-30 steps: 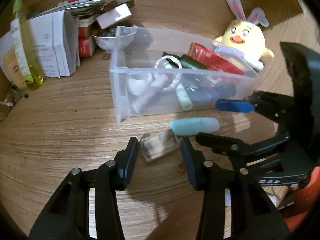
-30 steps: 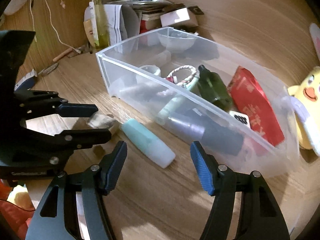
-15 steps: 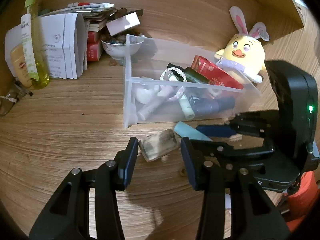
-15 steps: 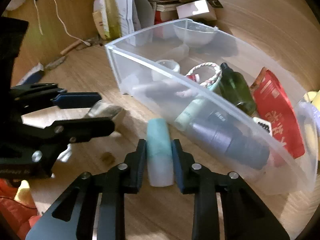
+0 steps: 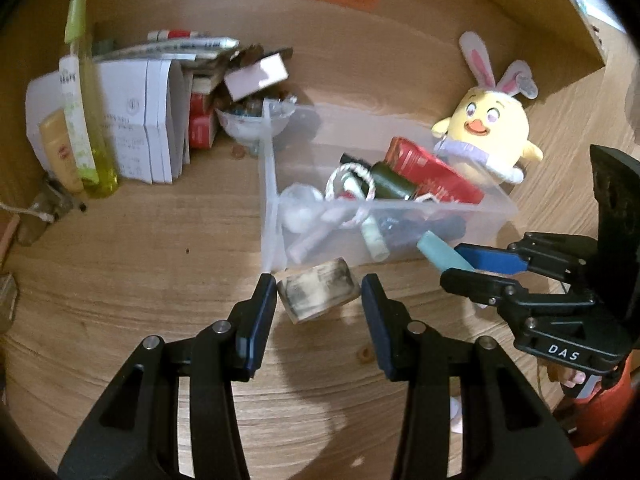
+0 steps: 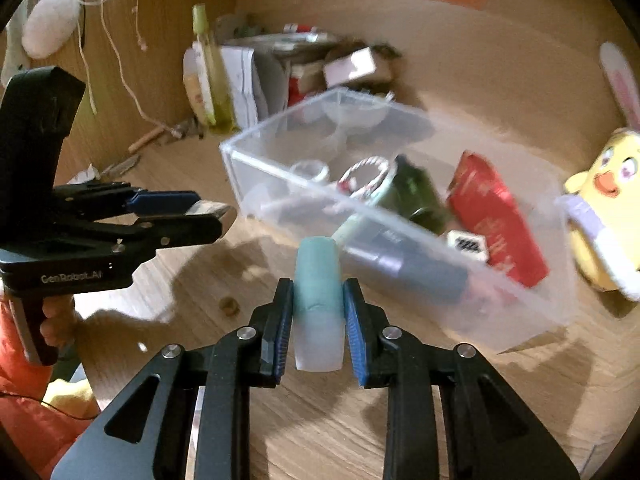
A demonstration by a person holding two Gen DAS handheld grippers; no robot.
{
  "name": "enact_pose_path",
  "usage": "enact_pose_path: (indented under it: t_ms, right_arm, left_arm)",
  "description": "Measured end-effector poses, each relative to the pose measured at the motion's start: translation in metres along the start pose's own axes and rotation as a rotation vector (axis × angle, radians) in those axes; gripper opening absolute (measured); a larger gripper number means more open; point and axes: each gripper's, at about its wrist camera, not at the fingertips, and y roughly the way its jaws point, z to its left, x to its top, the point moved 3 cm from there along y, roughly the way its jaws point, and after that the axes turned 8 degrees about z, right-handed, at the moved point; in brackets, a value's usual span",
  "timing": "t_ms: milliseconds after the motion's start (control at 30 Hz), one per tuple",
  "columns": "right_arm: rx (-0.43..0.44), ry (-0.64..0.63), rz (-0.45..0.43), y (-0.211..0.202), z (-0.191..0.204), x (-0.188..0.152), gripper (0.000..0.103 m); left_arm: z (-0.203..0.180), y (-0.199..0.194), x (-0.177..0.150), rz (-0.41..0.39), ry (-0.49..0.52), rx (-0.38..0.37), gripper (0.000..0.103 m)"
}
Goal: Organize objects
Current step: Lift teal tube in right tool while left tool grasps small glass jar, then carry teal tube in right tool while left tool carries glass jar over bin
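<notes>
Teal-and-frosted-white tube (image 6: 318,300) between blue-padded black right gripper (image 6: 318,312), frame centre. Clear plastic bin (image 5: 276,184) mid-frame holds red packet (image 5: 432,176), dark green bottle (image 5: 390,182), pink-white braided ring (image 5: 352,180). Yellow chick plush (image 5: 490,136), pink-white ears, upper right. Yellow-green bottle (image 5: 86,120) upper left. Light wood-grain table (image 5: 140,260).

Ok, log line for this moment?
right gripper: shut on teal tube | left gripper: holding small block | clear bin: not yet loaded
</notes>
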Motion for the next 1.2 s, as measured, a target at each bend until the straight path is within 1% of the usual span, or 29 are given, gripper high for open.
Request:
enact_pose_path:
  t_ms: [167, 233, 400, 700, 933, 1200]
  right_arm:
    - [-0.009, 0.014, -0.050, -0.017, -0.008, 0.007, 0.023]
    - [-0.026, 0.018, -0.075, -0.024, -0.012, 0.010, 0.023]
    - [-0.034, 0.041, -0.127, -0.039, -0.022, 0.016, 0.023]
    - [-0.060, 0.071, -0.206, -0.063, -0.040, 0.031, 0.023]
    - [-0.121, 0.075, -0.241, -0.070, -0.052, 0.043, 0.023]
    - [-0.124, 0.126, -0.251, -0.061, -0.073, 0.058, 0.023]
  left_arm:
    - [-0.008, -0.013, 0.010, -0.048, 0.012, 0.007, 0.044]
    - [-0.011, -0.017, 0.015, -0.066, 0.013, 0.004, 0.044]
    - [-0.017, -0.023, 0.026, -0.097, 0.020, 0.008, 0.044]
    - [-0.025, -0.034, 0.047, -0.160, 0.045, 0.042, 0.044]
    - [-0.025, -0.036, 0.064, -0.190, 0.042, 0.059, 0.044]
    - [-0.022, -0.026, 0.081, -0.191, 0.039, 0.093, 0.044]
